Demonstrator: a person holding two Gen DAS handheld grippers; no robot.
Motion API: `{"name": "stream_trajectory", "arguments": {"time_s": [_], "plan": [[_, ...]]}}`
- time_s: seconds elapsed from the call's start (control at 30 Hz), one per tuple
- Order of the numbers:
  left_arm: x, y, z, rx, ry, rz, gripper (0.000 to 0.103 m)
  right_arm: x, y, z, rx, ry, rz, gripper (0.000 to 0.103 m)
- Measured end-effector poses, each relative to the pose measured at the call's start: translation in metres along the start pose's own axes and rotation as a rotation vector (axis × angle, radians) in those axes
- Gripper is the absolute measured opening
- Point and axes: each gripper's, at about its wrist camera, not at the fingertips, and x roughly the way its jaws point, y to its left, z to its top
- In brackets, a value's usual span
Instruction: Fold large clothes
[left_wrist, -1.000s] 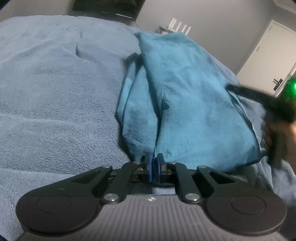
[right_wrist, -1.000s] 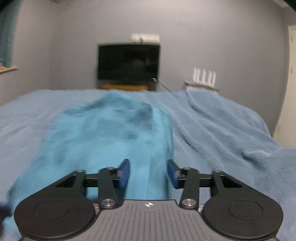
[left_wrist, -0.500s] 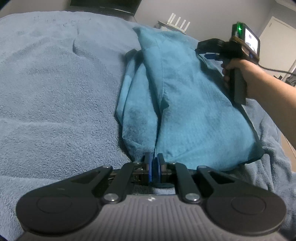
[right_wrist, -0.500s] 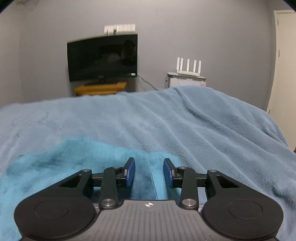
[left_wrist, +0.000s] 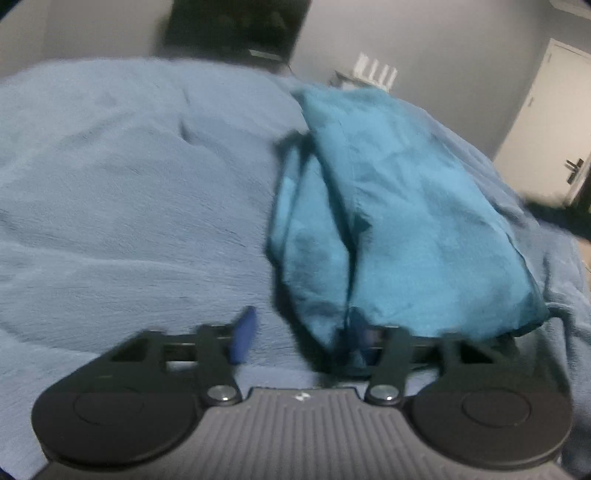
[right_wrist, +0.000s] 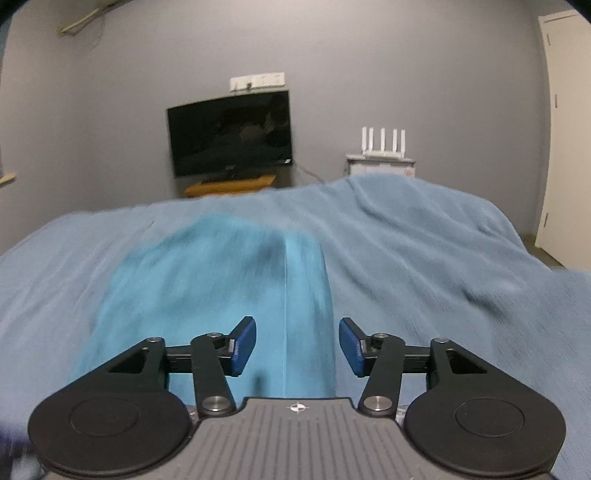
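Teal garment (left_wrist: 399, 229) lies folded on the bed (left_wrist: 110, 192), long axis running away from both claws; left gripper (left_wrist: 301, 338) wide open with the near hem draped over its right finger, right gripper (right_wrist: 297, 345) wide open over the strip's near end, so left looks nearer.

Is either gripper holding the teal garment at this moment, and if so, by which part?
Nothing is held. The left gripper is open at the near edge of the teal garment; the right gripper is open above it.
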Motion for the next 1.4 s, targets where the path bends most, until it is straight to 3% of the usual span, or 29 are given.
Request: {"name": "stream_trajectory", "arguments": {"time_s": [0.1,0.23,0.43,0.5,0.63,0.67,0.77,0.9,1.03,1.2,1.4], "plan": [[-0.018,0.0,-0.007,0.002,-0.021,0.008,0.061,-0.066,0.0,-0.035,-0.013,0.042,0.005,0.064],[-0.048,-0.01,-0.024,0.05,-0.074,0.046,0.069,-0.125,0.001,-0.077,0.021,0.118,0.056,0.065],[-0.084,-0.032,-0.055,0.093,-0.088,0.061,0.073,-0.164,0.022,-0.129,0.014,0.171,0.117,0.066],[-0.095,-0.041,-0.065,0.123,-0.095,0.084,0.077,-0.166,0.029,-0.142,0.007,0.165,0.127,0.067],[-0.116,-0.058,-0.085,0.188,-0.158,0.15,0.1,-0.156,0.043,-0.16,-0.071,0.148,0.107,0.068],[-0.117,-0.063,-0.088,0.206,-0.175,0.164,0.102,-0.151,0.043,-0.163,-0.065,0.147,0.107,0.069],[-0.109,-0.073,-0.094,0.264,-0.176,0.19,0.102,-0.138,0.047,-0.167,-0.074,0.108,0.078,0.085],[-0.071,-0.082,-0.101,0.308,-0.12,0.227,0.103,-0.123,0.049,-0.173,-0.08,0.096,0.018,0.101],[-0.04,-0.088,-0.106,0.367,-0.067,0.223,0.103,-0.111,0.041,-0.173,-0.049,0.084,-0.011,0.103],[-0.042,-0.096,-0.111,0.404,-0.119,0.191,0.103,-0.106,0.04,-0.176,-0.032,0.06,-0.021,0.103],[-0.049,-0.093,-0.107,0.363,-0.147,0.166,0.103,-0.11,0.045,-0.176,-0.057,0.026,-0.004,0.103]]}}
